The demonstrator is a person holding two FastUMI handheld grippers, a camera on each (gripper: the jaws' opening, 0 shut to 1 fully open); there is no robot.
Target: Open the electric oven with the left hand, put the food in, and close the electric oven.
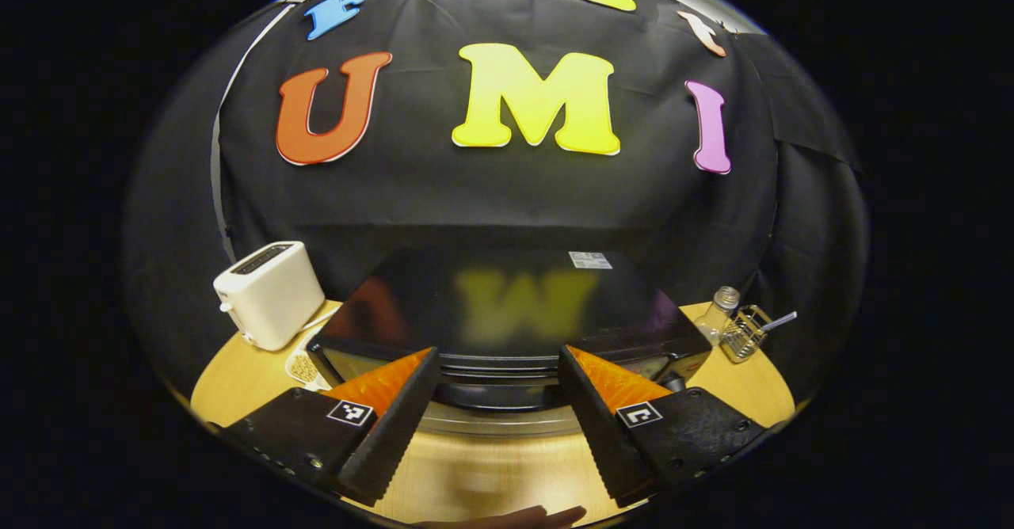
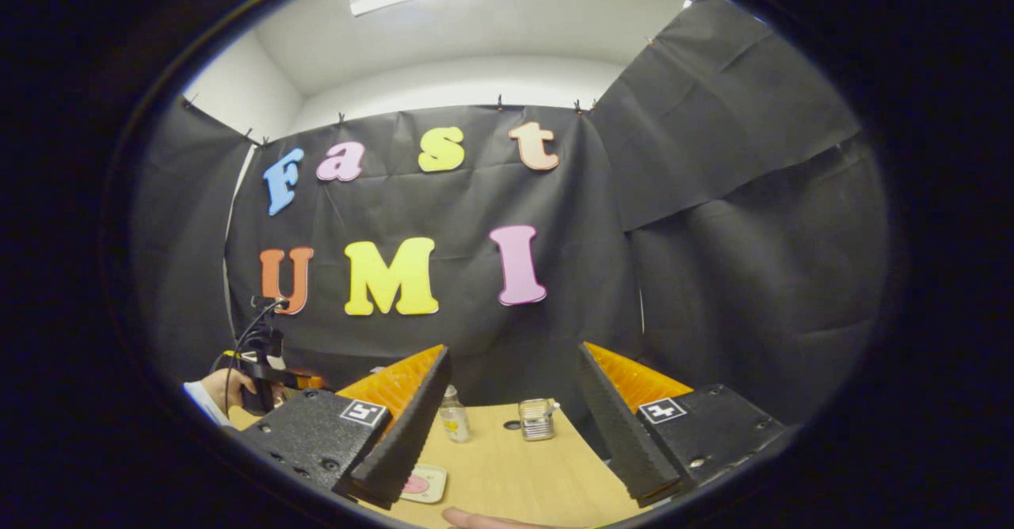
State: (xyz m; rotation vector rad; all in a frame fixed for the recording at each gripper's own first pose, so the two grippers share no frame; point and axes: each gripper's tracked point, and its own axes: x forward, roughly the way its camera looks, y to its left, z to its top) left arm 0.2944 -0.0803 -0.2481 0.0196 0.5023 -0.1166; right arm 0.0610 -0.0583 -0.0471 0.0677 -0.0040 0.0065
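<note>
The electric oven [image 1: 507,315] sits dead ahead of the left tongs [image 1: 497,422], a wide black box with its long side running across the left gripper view and its front turned toward the tongs. Its glossy top mirrors the wall behind. A small white label sits near the back right of that top, too small to read. The door's upper edge and a pale bar along it show between the two fingers [image 1: 396,426], just beyond their tips.

The left tongs are spread wide, released, gripping nothing; whether they touch the oven I cannot tell. Off to their left a white toaster [image 1: 269,293] stands on the wooden bench [image 1: 238,378]. To their right sit a small glass bottle [image 1: 719,313] and a wire basket [image 1: 745,333].

Over in the right gripper view, the right tongs [image 2: 511,450] are splayed open too, holding nothing. Between their fingers the bottle and basket stand on the bench, and a small dish [image 2: 424,483] lies by the left finger. Far left, a hand [image 2: 226,390] holds the other gripper.
</note>
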